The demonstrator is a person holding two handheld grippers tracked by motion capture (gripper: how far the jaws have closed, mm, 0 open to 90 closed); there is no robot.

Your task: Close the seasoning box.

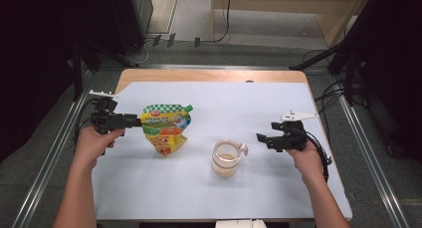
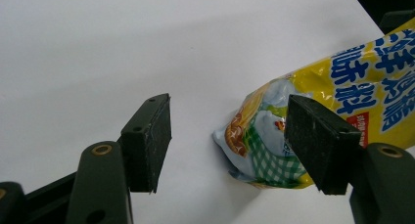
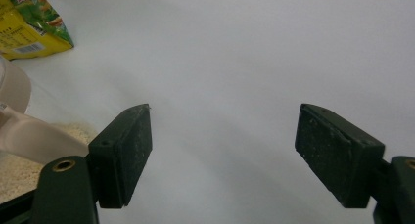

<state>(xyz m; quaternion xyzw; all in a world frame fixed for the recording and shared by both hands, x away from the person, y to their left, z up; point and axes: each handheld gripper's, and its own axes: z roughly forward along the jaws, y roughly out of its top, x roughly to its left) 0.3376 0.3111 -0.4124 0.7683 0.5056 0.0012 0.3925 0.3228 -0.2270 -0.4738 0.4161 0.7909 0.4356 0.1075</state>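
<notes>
White tabletop [image 2: 98,48] carries yellow pouch [image 2: 313,116] between left gripper's [image 2: 227,141] parted jaws.

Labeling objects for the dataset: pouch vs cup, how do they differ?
The pouch is a soft, crumpled, opaque bag printed yellow and green; the cup is rigid and clear, with a handle. The pouch lies flat; the cup stands upright with pale grainy stuff inside. The pouch is next to the left gripper; the cup is nearer the right gripper. Both rest on the white table cover.

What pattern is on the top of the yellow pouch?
Green-and-white checks on the spouted pouch, clearest in the left gripper view.
</notes>
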